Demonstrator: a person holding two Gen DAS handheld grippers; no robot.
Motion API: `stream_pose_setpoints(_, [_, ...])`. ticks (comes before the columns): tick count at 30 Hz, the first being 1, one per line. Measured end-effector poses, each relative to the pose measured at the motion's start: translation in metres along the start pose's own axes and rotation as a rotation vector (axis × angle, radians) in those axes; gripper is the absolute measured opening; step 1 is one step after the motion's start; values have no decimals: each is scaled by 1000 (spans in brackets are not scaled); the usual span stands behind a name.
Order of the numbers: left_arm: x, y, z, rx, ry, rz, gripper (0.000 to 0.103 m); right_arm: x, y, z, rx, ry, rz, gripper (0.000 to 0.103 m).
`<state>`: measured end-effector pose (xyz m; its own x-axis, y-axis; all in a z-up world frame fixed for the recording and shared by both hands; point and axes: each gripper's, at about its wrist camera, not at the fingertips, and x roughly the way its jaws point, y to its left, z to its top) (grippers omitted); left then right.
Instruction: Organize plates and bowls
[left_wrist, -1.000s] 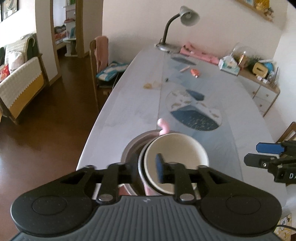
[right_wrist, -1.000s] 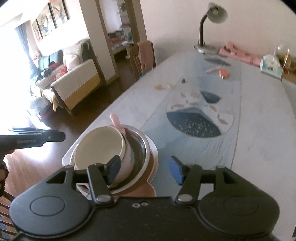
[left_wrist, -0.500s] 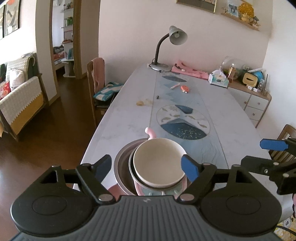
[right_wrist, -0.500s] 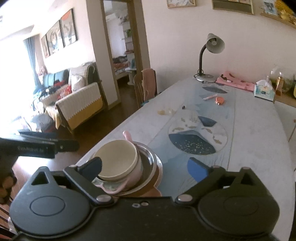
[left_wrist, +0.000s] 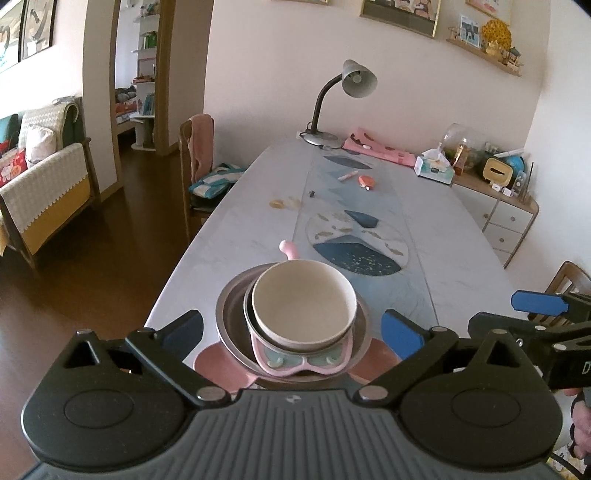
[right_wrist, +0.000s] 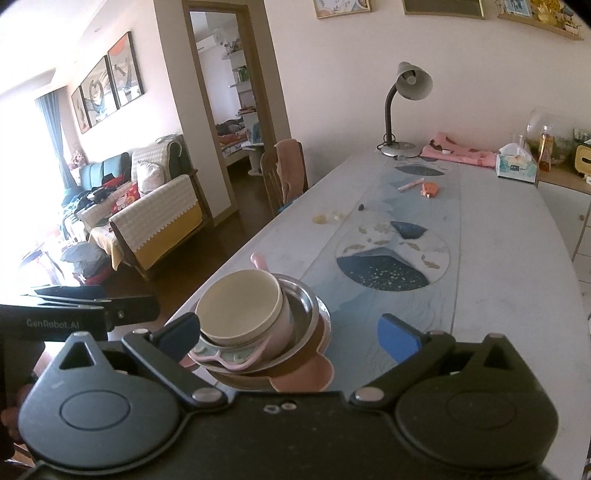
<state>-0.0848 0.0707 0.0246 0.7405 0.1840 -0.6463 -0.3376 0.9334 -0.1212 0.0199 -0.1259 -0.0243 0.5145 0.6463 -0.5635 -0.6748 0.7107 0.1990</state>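
The left tongs (left_wrist: 291, 330) are wide apart and still spreading, and nothing is pinched in them. The right tongs (right_wrist: 288, 334) are spread wide too and hold nothing.

A stack of dishes sits at the near end of the long desk (left_wrist: 454, 236), close to its left edge. On top is a cream bowl (left_wrist: 303, 302), and it is empty. It sits in a pink bowl (left_wrist: 295, 360) that has blue-green patches on its near rim and a pink handle (left_wrist: 288, 250) poking out the far side. Under that is a shiny metal bowl (left_wrist: 232, 314). At the very bottom is a pink plate (left_wrist: 218, 363).

In the left view the stack sits in the gap of the left tongs, but the blue pads (left_wrist: 400, 334) do not touch it. In the right view the stack is just by the left pad of the right tongs, and whether they touch is hard to tell.

Farther up the desk there is a round blue and white mat (left_wrist: 358, 243). At the far end stands a gray lamp (left_wrist: 347, 96), with a tissue box (left_wrist: 434, 170) to the right.
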Motion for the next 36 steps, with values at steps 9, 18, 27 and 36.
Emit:
stream_pose_setpoints(9, [-3, -6, -6, 1, 15, -3, 103, -8, -1, -5, 7, 11, -10, 103])
stream_pose_setpoints(18, [-5, -10, -11, -2, 26, -15, 103, -10, -3, -10, 37, 27, -32, 103])
stream_pose_setpoints(27, [-11, -13, -12, 20, 10, -39, 103, -13, -1, -12, 43, 30, -50, 103])
stream_pose_setpoints(36, [-14, -11, -12, 27, 5, -52, 103, -12, 4, -9, 21, 32, -49, 103])
